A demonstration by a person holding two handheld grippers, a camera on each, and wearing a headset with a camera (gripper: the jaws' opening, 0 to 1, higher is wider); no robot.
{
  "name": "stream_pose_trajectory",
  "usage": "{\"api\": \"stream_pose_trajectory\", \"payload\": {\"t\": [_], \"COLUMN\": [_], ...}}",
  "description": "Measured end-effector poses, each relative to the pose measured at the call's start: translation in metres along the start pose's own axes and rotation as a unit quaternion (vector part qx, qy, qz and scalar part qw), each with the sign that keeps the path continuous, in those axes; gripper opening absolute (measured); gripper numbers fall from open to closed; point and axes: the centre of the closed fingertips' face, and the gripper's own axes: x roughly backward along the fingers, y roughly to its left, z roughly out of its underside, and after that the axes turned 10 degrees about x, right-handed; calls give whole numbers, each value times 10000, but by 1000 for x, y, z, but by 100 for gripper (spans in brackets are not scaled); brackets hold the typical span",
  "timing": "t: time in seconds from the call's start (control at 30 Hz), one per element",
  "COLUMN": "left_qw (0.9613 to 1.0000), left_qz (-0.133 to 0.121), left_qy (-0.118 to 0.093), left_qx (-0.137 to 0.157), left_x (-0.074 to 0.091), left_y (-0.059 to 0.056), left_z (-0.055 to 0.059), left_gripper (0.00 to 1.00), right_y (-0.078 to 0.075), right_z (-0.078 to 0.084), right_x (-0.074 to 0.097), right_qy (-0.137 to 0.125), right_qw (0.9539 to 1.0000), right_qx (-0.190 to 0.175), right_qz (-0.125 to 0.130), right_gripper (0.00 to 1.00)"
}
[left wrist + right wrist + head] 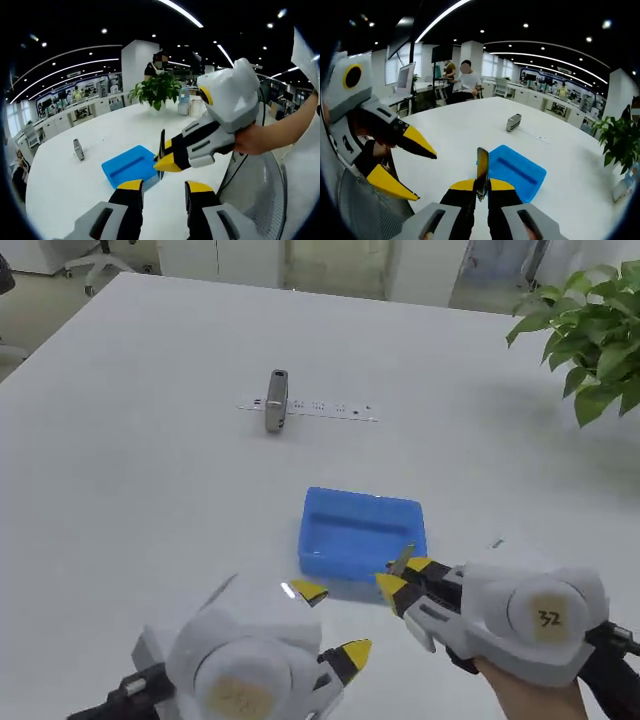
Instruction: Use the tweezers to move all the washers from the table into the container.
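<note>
The right gripper (398, 578), fingers clamped on slim metal tweezers (482, 165), aims them at the near rim of the blue plastic container (345, 562); the left gripper (334, 620) holds its fingers apart.

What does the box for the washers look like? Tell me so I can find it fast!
Look at the big white table. On its near side, right in front of the right claw gripping the tweezers, sits a shallow box. It is the only bright blue thing there; the small grey block farther back lies on a thin white strip.
</note>
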Motion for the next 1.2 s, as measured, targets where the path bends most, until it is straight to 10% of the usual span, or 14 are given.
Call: {"api": "stream_pose_trajectory", "payload": {"t": [0.23,0.57,1.2], "left_qw": [9992,9950,9754], "left_qz": [280,726,1462], "left_qy": [-53,232,862], "left_qx": [-266,-639,-1407], "left_x": [-4,-16,-41], "left_y": [-9,-27,-19], "left_z": [-12,1,28], "left_gripper": [20,5,0], "right_y": [28,40,30], "right_z": [13,33,55], "right_x": [7,14,1], "right_qy": [261,604,927], "right_qw": [9976,9898,9866], "right_qx": [629,1285,1320], "right_qz": [-79,-126,-238], "right_gripper": [4,5,5]}}
